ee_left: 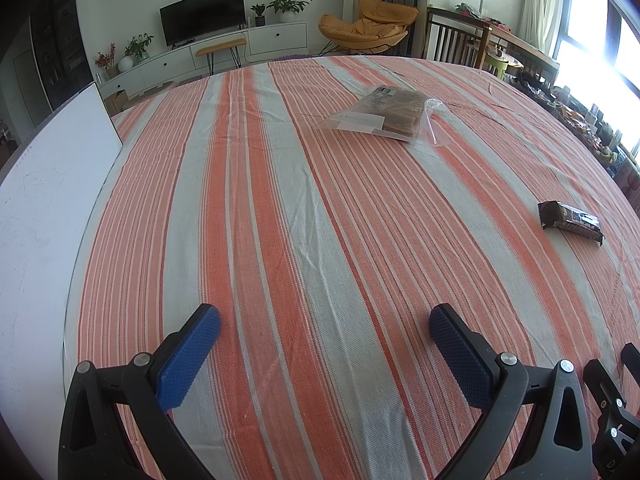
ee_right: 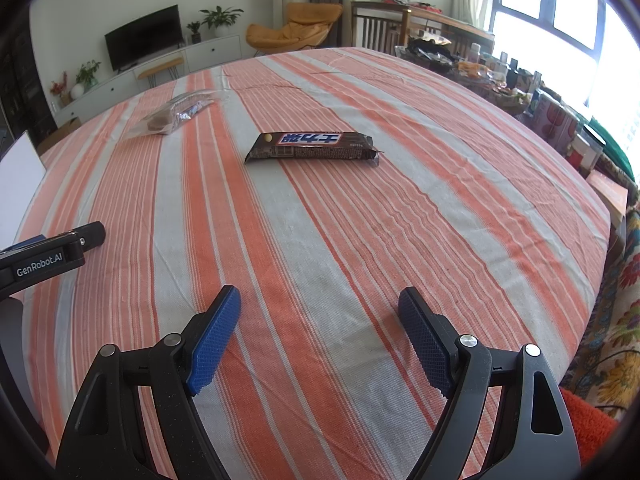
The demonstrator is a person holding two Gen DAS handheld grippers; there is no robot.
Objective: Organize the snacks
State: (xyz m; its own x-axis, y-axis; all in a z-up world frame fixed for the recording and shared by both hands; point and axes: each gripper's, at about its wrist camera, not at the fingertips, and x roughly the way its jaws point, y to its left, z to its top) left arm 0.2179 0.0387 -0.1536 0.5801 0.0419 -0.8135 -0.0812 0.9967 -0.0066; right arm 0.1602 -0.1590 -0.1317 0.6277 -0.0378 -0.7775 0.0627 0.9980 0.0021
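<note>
The left gripper (ee_left: 325, 320) is spread wide and holds nothing; it hangs over the striped cloth (ee_left: 280, 200) of the worktop. The right gripper (ee_right: 319, 304) is also released and empty. The dark snack bar (ee_right: 312, 146) lies flat ahead of the right gripper, well apart from it. The clear bag of biscuits (ee_left: 390, 114) lies far ahead of the left gripper, a little to the right. The two snacks are well apart. A white board (ee_left: 48, 184) lies at the left edge.

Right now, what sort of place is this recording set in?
Most likely a home living and dining room: a television on a low white cabinet, an orange lounge chair, and a table under a striped tablecloth.
</note>
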